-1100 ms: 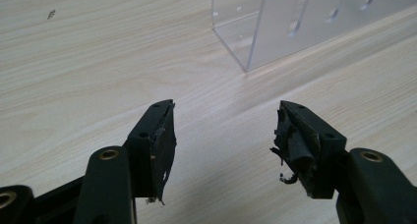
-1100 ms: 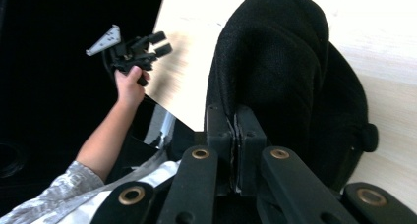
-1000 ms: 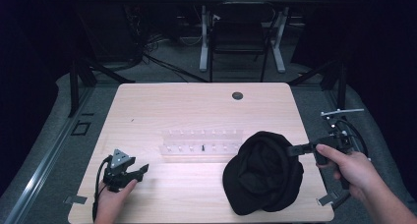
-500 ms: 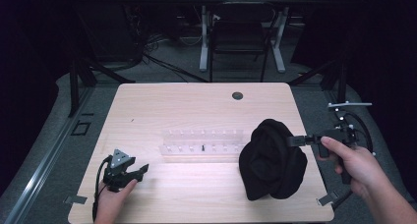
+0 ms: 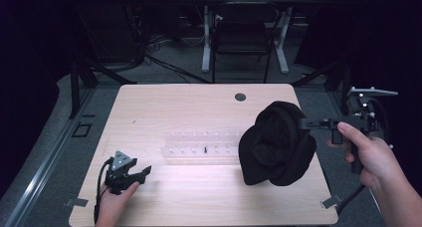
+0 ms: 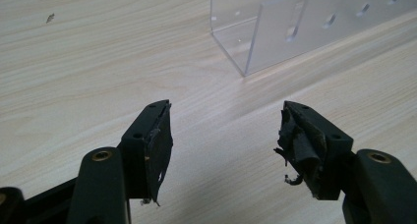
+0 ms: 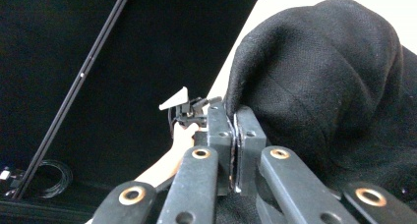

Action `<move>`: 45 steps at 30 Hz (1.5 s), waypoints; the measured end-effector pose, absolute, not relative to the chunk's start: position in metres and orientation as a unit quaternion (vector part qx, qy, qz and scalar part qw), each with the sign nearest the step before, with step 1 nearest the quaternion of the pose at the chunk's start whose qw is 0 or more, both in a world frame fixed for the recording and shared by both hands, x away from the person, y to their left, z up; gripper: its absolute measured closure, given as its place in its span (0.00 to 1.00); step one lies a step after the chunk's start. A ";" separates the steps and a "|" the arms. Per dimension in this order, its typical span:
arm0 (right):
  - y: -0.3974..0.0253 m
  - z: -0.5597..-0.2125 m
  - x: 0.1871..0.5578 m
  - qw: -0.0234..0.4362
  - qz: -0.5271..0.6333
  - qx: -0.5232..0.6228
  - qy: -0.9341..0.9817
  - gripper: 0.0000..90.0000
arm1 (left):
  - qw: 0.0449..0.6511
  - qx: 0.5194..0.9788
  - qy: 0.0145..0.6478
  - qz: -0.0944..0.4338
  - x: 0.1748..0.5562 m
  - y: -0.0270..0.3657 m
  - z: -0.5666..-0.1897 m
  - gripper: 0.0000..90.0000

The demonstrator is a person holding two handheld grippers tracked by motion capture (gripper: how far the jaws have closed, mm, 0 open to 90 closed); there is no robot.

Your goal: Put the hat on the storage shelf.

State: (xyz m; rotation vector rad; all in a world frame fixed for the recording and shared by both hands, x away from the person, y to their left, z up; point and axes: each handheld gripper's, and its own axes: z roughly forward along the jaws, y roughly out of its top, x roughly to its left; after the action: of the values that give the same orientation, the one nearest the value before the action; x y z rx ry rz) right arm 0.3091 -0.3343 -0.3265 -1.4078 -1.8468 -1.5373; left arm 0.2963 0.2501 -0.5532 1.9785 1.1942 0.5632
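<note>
Over the right side of the bench hangs a black cloth, its edge pinched in the clenched right claw. Just left of it lies a clear plastic rack. Near the left corner, the left claw rests released on the wood.

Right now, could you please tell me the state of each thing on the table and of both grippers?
Black cloth: bunched up, pinched at its right edge and partly lifted off the table.
Right gripper: jaws shut on the black cloth.
Left gripper: jaws open, holding nothing, low over the table.
Clear rack: lying flat on the table, apart from both grippers.
Table: bare light wood.
</note>
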 end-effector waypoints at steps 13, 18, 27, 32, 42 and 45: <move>-0.334 -0.315 0.322 0.161 -0.568 -0.499 -0.635 0.98 | 0.374 0.769 0.468 0.223 0.296 0.250 -0.553 0.40; -0.333 -0.310 0.327 0.153 -0.577 -0.499 -0.628 0.98 | 0.375 0.766 0.471 0.227 0.296 0.251 -0.553 0.39; -0.322 -0.305 0.342 0.150 -0.584 -0.496 -0.625 0.98 | 0.374 0.765 0.472 0.228 0.297 0.251 -0.552 0.38; -0.315 -0.304 0.349 0.154 -0.588 -0.494 -0.622 0.98 | 0.375 0.763 0.474 0.230 0.297 0.252 -0.552 0.38; -0.299 -0.300 0.361 0.141 -0.584 -0.492 -0.630 0.98 | 0.373 0.764 0.473 0.231 0.297 0.253 -0.552 0.38; -0.294 -0.299 0.366 0.142 -0.589 -0.492 -0.625 0.98 | 0.374 0.763 0.473 0.231 0.297 0.253 -0.552 0.38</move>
State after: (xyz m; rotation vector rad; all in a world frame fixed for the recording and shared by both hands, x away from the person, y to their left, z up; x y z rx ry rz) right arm 0.3657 -0.2937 -0.2988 -1.4188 -1.8044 -1.6989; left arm 0.2971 0.2528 -0.5519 1.9549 1.2107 0.5920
